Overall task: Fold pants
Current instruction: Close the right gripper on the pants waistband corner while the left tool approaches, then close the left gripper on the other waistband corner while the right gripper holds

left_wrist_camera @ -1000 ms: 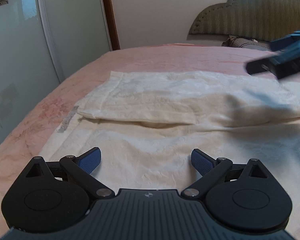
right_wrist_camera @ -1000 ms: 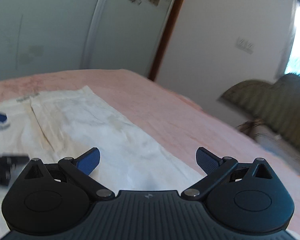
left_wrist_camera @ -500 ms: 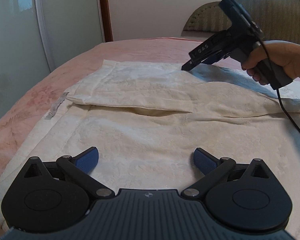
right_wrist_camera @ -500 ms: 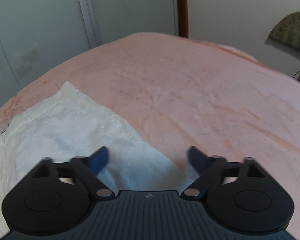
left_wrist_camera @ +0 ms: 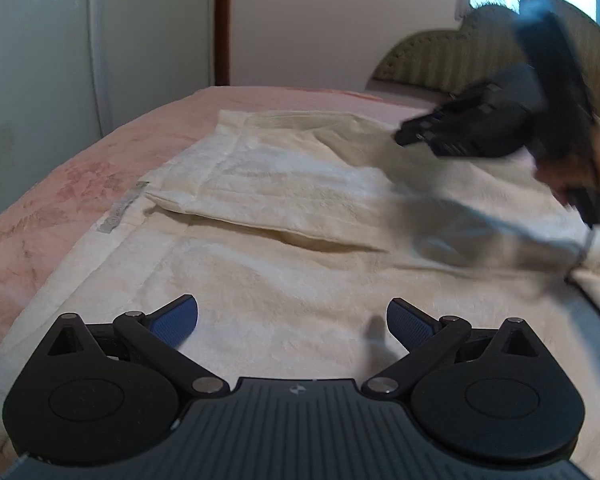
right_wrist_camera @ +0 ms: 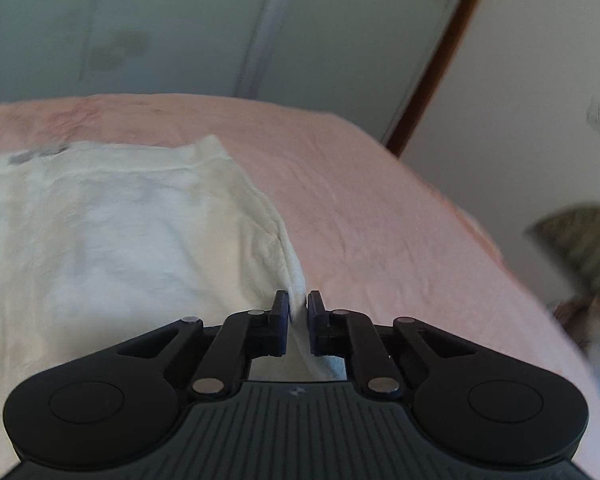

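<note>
Cream pants (left_wrist_camera: 284, 208) are spread on a pink bed (right_wrist_camera: 380, 208). One edge is pinched by the right gripper (right_wrist_camera: 298, 308); the left gripper (left_wrist_camera: 292, 316) is held spread above the cloth. A high, even lift is advised to avoid bunching.

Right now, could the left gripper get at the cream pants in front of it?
Probably yes: the left gripper hangs open right over the pants, with nothing between its fingers and the cloth.

Cream pants (left_wrist_camera: 300, 184) of soft, matt, faintly patterned cloth lie ahead of the matt black plastic left gripper (left_wrist_camera: 292, 316), on a pink, lightly wrinkled fabric bedspread (right_wrist_camera: 380, 208).
</note>
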`<state>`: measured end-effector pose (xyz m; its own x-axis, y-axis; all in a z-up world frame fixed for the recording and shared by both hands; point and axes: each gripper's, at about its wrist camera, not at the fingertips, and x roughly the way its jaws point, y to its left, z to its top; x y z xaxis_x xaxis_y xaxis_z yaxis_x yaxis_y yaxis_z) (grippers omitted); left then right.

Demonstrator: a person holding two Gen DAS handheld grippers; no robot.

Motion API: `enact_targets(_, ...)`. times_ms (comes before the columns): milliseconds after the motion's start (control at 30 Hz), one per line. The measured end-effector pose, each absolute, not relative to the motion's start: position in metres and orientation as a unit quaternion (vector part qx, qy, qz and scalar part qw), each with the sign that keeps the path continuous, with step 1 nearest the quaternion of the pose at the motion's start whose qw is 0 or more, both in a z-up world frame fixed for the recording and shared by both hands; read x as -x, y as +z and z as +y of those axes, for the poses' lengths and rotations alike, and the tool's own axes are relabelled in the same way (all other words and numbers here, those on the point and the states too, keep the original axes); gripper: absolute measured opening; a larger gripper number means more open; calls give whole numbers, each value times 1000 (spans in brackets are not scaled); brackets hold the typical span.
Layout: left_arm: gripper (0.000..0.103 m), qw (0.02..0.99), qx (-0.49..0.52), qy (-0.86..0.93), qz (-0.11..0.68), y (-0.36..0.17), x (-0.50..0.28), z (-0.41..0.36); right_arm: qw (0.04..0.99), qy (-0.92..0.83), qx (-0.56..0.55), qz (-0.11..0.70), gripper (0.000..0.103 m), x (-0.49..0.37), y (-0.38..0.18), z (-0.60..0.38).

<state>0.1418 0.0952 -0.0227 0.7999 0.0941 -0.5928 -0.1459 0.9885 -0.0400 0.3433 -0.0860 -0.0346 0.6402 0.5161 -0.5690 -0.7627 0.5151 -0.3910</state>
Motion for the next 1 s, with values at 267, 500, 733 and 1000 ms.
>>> enact_targets(267,102,949,181,62,252,4,-131,139,817,397,402,115,4,-226,-26,-97)
enact_targets(500,102,948,171,63,262,10,-126,136,863,400,220,216,34,-319,-6,-114)
enact_targets(733,102,952,121,62,274,8,-135,137,849,407,107,321,77,-437,-34,-106)
enact_targets(1000,101,947,145,40,285,12,-174,153,812,450,122,352,11,-459,-61,-96)
